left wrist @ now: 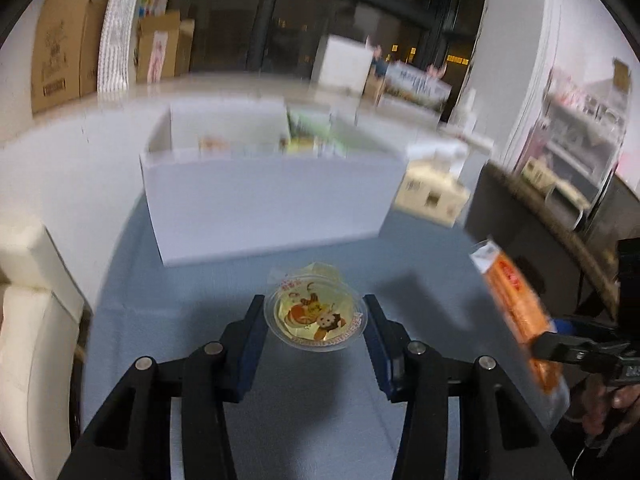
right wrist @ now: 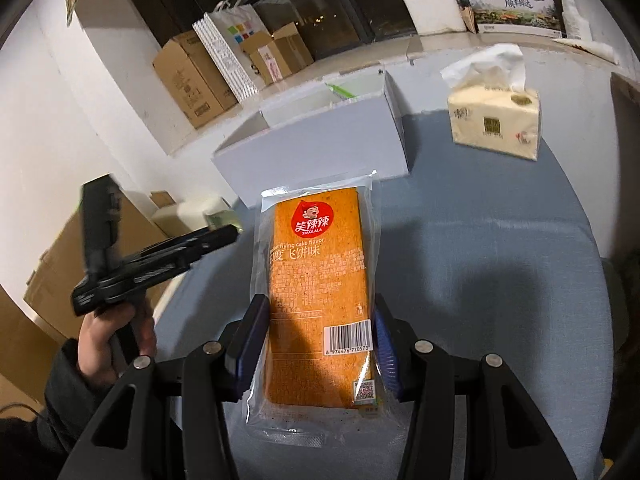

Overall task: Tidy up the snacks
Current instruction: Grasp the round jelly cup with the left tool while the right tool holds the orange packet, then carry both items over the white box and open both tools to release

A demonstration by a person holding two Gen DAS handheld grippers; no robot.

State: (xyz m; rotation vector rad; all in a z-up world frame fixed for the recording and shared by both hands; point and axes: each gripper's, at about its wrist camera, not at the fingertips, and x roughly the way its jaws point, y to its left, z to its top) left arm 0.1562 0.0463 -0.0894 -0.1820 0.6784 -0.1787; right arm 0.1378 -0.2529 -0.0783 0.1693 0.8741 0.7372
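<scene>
Holding: two snacks at once, one per gripper, both lifted above the blue tabletop [right wrist: 500,248].
Left gripper [left wrist: 315,322]: jaws drawn in on a small round jelly cup [left wrist: 313,317] — pads at its rim on either side, printed foil lid facing up.
Right gripper [right wrist: 320,338]: clamped across the lower half of the orange cake packet [right wrist: 318,280], barcode end between the pads.
Destination (judged): the white box [right wrist: 320,136] straight ahead on the table; some packets already inside, blurred.
Bystander item: tissue pack [right wrist: 494,120], right of the box, not a snack.
Cup handling: light, thin plastic, smooth wall — likely slippery and crushable; best hold is at the rim, where it is stiffest, with modest squeeze.
Packet handling: soft cake in loose clear film, light; the film slides over the contents, so grip across the cake body rather than the sealed edge.
Risk: cup tipping or slipping out while carried.
</scene>
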